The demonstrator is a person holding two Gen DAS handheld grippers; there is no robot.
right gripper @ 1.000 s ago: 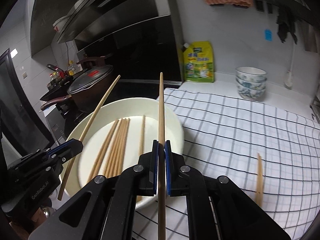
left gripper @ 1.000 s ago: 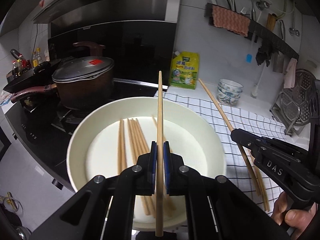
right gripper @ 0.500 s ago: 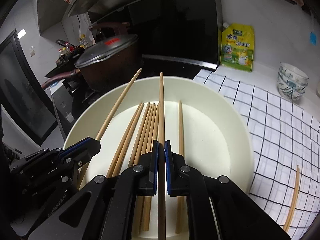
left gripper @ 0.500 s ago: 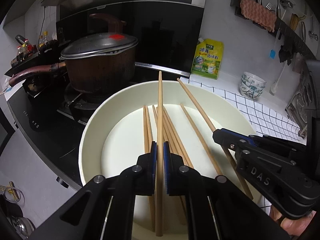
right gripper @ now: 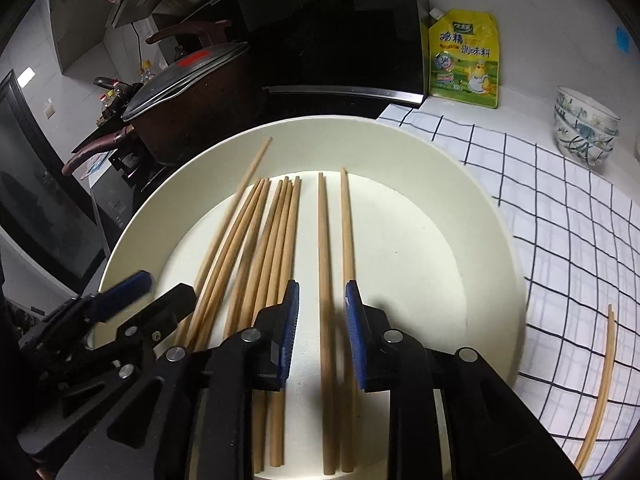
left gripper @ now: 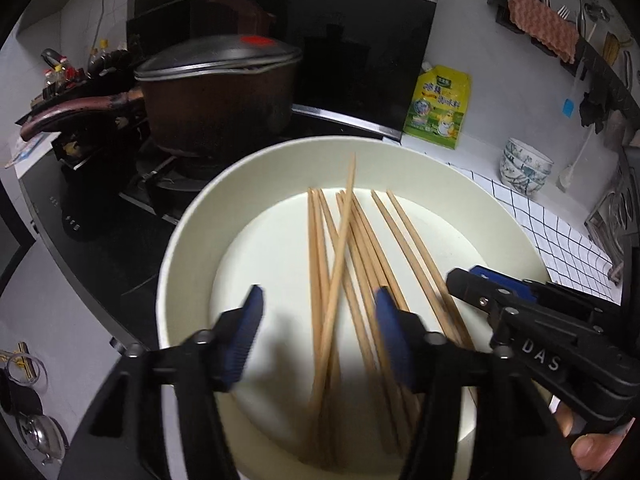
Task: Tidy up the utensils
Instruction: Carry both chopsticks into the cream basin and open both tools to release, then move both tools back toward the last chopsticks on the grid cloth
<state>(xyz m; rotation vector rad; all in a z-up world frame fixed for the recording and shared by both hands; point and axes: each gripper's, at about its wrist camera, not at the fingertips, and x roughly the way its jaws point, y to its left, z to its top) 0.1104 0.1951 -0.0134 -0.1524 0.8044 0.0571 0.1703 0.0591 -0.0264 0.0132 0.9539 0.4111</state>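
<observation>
Both grippers hang over the big cream bowl near the desk's stove-side edge, likely so each chopstick drops in with the pile. The left gripper is opening wide, with a loose chopstick slanted across the chopsticks. The right gripper is opening too, gripping nothing. One stray chopstick lies on the checkered cloth; a lidded pot sits on the stove.

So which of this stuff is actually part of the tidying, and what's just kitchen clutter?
Part of the job:
- chopsticks in the white bowl
- stray chopstick on the checked cloth
- left tongs, right tongs, both opening

Just lying about:
- lidded pot
- yellow pouch
- patterned bowls
</observation>
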